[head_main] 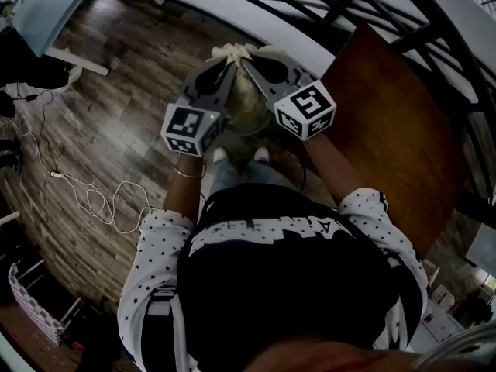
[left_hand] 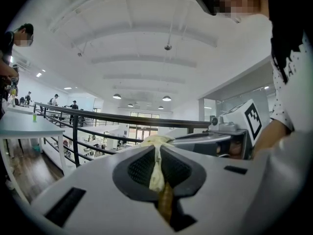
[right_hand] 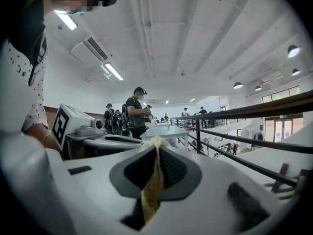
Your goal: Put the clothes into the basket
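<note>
Clearly both tools are clamped on the same pale yellow garment: the left hand-held gripper and the right hand-held gripper sit side by side with their tips almost meeting, each pinching a bunched edge of the fabric. In the left gripper view, the left hand-held gripper has its jaws nearly together, with a thin fold of the garment squeezed between the ribbed pads and trailing back toward the camera. The right hand-held gripper looks the same in its own view, closed tight on a narrow strip of the garment. The rest of the cloth hangs between and beneath the two tools, in front of the person, over the wood floor and just beside the brown tabletop. A rounded rim shows under the hanging cloth, just beyond the person's shoes; whether it is the basket I cannot tell.
</note>
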The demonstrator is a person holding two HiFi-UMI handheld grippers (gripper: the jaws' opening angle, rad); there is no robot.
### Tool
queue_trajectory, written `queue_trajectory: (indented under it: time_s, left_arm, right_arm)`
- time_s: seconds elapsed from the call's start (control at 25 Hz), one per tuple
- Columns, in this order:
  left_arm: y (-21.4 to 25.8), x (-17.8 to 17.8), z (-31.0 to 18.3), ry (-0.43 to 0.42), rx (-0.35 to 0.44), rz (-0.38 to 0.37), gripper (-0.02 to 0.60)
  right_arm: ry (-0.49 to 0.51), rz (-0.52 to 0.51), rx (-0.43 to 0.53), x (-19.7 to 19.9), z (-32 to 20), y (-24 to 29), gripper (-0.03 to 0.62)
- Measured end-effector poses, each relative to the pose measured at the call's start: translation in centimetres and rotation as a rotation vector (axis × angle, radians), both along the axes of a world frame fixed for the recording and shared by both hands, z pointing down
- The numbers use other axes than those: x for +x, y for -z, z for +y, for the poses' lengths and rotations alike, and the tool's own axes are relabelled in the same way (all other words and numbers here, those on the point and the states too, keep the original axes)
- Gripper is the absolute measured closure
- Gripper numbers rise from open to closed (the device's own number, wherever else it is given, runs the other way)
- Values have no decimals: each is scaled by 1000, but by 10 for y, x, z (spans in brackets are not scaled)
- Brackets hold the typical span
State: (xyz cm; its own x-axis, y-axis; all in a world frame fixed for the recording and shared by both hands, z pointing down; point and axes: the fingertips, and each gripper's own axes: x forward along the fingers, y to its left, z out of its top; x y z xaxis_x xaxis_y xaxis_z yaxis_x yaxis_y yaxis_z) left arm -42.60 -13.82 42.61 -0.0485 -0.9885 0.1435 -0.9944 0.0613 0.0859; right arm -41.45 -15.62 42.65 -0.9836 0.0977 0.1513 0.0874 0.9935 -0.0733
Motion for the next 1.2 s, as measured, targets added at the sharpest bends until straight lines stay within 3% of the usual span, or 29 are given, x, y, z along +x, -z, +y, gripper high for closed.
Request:
queue_trajectory:
  time_s: [0.68, 1.2]
  left_arm:
    - [-61, -26, 3, -72, -78, 58, 545]
    - [-76, -21, 2, -110, -122, 28, 545]
  right_arm:
    - [-69, 107, -37, -20, 0, -59, 556]
    - [-96, 161, -23, -16, 0, -76, 556]
